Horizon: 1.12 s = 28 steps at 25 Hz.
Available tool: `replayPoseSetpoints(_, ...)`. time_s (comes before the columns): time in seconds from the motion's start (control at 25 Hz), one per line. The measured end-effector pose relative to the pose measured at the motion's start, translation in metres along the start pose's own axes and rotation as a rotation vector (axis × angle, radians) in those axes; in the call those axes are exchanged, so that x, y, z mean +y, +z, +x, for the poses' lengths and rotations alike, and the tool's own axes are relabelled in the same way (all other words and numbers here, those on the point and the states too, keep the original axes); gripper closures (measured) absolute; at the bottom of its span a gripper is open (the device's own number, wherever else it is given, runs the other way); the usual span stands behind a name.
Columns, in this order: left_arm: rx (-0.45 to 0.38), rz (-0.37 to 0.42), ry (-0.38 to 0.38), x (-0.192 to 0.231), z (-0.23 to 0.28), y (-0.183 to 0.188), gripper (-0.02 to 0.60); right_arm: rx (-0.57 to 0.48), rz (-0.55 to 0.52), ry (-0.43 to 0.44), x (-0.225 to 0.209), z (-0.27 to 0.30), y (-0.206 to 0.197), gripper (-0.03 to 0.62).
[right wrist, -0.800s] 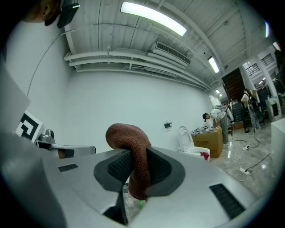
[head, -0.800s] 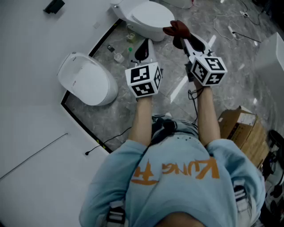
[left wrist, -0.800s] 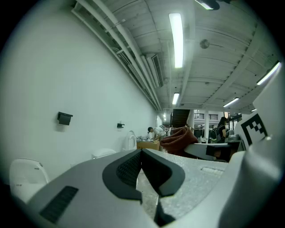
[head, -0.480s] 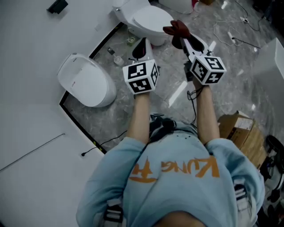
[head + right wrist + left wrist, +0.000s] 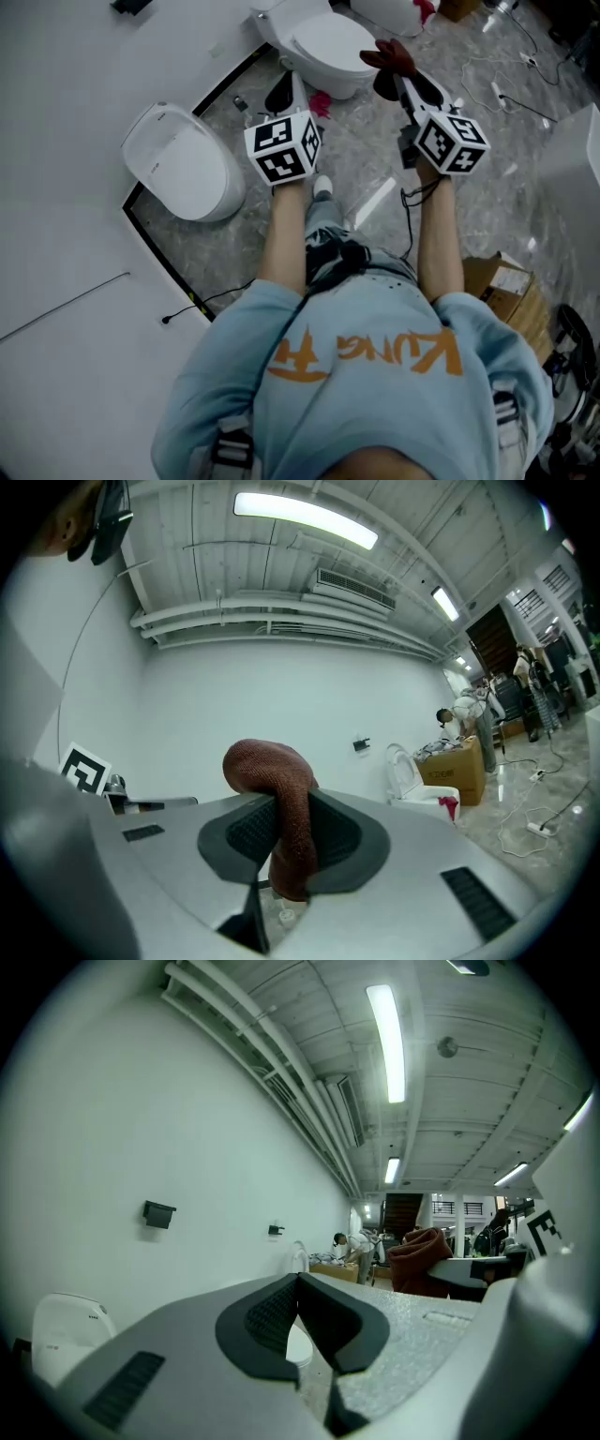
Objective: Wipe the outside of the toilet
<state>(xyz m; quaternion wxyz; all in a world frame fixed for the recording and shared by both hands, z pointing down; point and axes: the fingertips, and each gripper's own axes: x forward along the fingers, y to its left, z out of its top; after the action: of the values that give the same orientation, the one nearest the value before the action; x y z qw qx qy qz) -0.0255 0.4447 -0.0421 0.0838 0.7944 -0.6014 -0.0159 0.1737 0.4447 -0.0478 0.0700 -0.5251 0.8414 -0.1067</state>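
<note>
A white toilet (image 5: 323, 42) with its lid down stands at the top of the head view. My right gripper (image 5: 392, 67) is shut on a dark red cloth (image 5: 388, 57), held just right of the toilet bowl. The right gripper view has the cloth (image 5: 281, 803) bulging up between the closed jaws. Left of it, my left gripper (image 5: 283, 91) is shut with nothing in it, its tips near the toilet's base; its pads (image 5: 281, 1321) meet in the left gripper view.
A second white toilet (image 5: 183, 167) lies at the left by the wall edge. Small bottles (image 5: 240, 103) and a pink item (image 5: 321, 101) sit on the marble floor. A cardboard box (image 5: 506, 286) is at the right; cables (image 5: 511, 94) trail at the upper right.
I have stepped forward: both grippers now sit closer to the toilet. The right gripper still holds the cloth, and the left stays shut.
</note>
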Motion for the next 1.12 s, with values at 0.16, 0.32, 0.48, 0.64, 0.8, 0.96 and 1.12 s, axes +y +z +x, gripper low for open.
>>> replayPoseSetpoints(0.16,0.006,-0.017,0.001,0.015,0.032,-0.009,0.588,0.001,-0.005,0.033,-0.007,0.032,-0.004,0.519)
replayPoseSetpoints(0.32,0.025,-0.069,0.026,0.048,0.083,-0.026,0.588,0.035,-0.005,0.005,-0.035,0.082,-0.018,0.519)
replayPoseSetpoints(0.48,0.068,-0.105,0.05,0.095,0.147,-0.044,0.588,0.037,0.003,-0.018,-0.057,0.155,-0.019,0.52)
replayPoseSetpoints(0.64,0.166,-0.146,0.084,0.14,0.211,-0.074,0.588,0.087,0.031,-0.017,-0.077,0.237,-0.037,0.52)
replayPoseSetpoints(0.8,0.262,-0.135,0.084,0.177,0.274,-0.097,0.588,0.119,0.09,-0.048,-0.1,0.313,-0.06,0.52)
replayPoseSetpoints(0.96,0.332,-0.144,0.088,0.204,0.333,-0.115,0.588,0.167,0.123,-0.071,-0.124,0.374,-0.08,0.52)
replayPoseSetpoints(1.12,0.379,-0.152,0.078,0.202,0.376,-0.13,0.588,0.222,0.149,-0.113,-0.163,0.395,-0.099,0.52)
